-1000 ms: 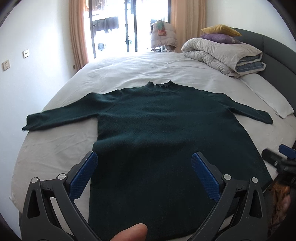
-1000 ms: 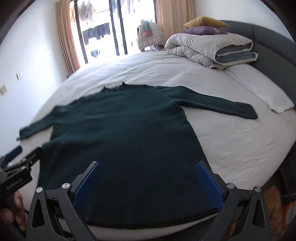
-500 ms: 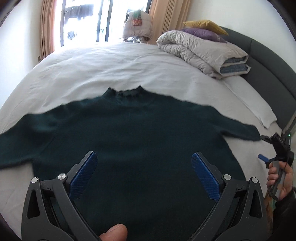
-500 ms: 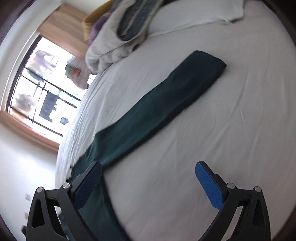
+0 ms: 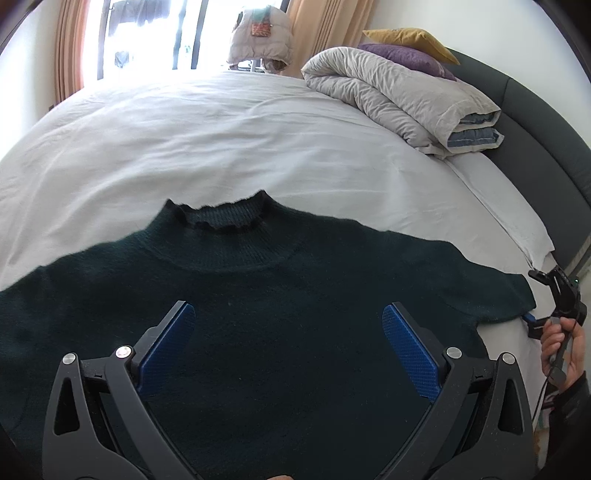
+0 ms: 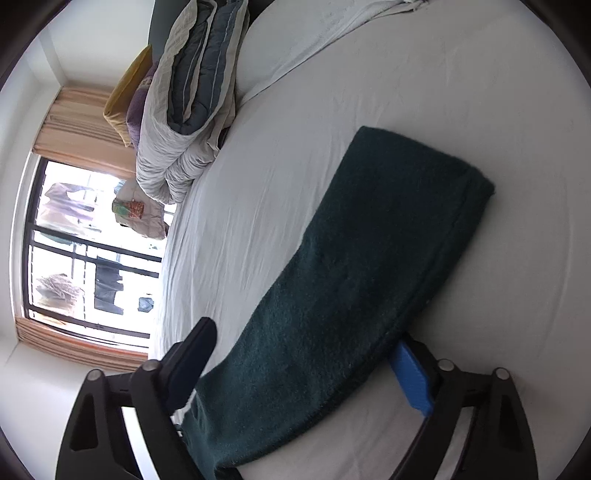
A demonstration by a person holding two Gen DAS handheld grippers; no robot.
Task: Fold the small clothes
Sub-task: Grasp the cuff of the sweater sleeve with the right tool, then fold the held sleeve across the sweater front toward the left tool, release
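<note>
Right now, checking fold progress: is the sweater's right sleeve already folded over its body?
No, the sleeve lies stretched out flat on the white sheet.

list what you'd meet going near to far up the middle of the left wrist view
left gripper → dark green sweater → its ruffled collar → white bed sheet → padded jacket hanging by the bright window

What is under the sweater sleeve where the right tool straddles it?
Only the white bed sheet shows around the dark green sleeve. The right tool, jaws closing, sits astride it, not yet pinching. Whatever lies directly beneath is covered.
</note>
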